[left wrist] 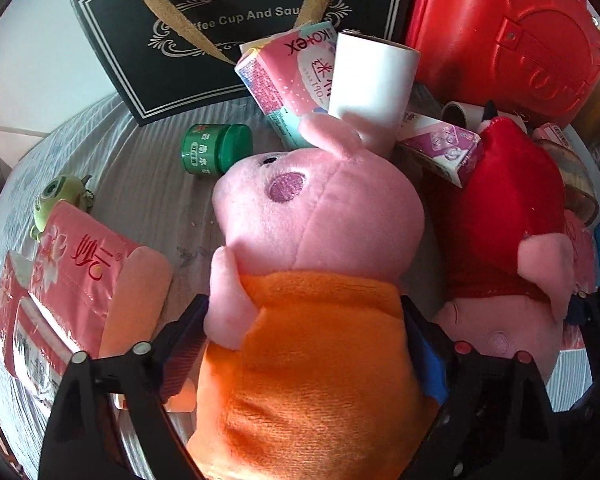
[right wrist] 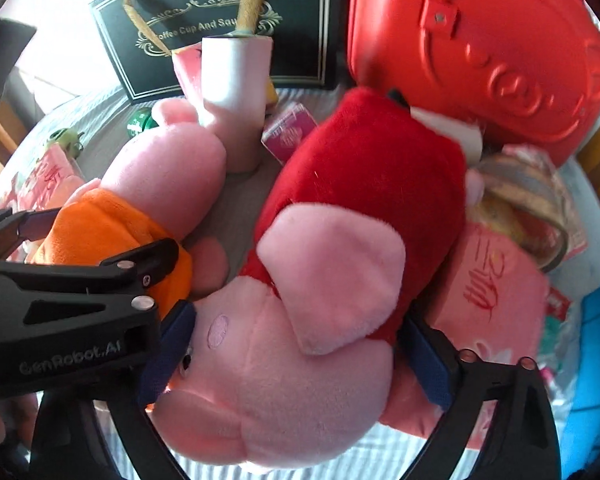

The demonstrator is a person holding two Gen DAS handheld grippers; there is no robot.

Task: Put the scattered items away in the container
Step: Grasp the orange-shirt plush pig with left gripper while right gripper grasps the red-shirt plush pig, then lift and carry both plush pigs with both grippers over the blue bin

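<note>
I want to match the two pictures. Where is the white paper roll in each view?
Left wrist view: the white paper roll is upper centre, just above the ear of the pig toy in orange.
Right wrist view: the roll is upper left of centre, upright.
Shared landmark: the black gift bag stands right behind it in both.

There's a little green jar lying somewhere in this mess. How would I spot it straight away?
Find the black gift box with gold lettering at the back of the striped cloth. Just in front of it, beside the head of the orange-dressed pink pig toy, the green jar lies on its side. It is the only small green container with a screw lid.
</note>
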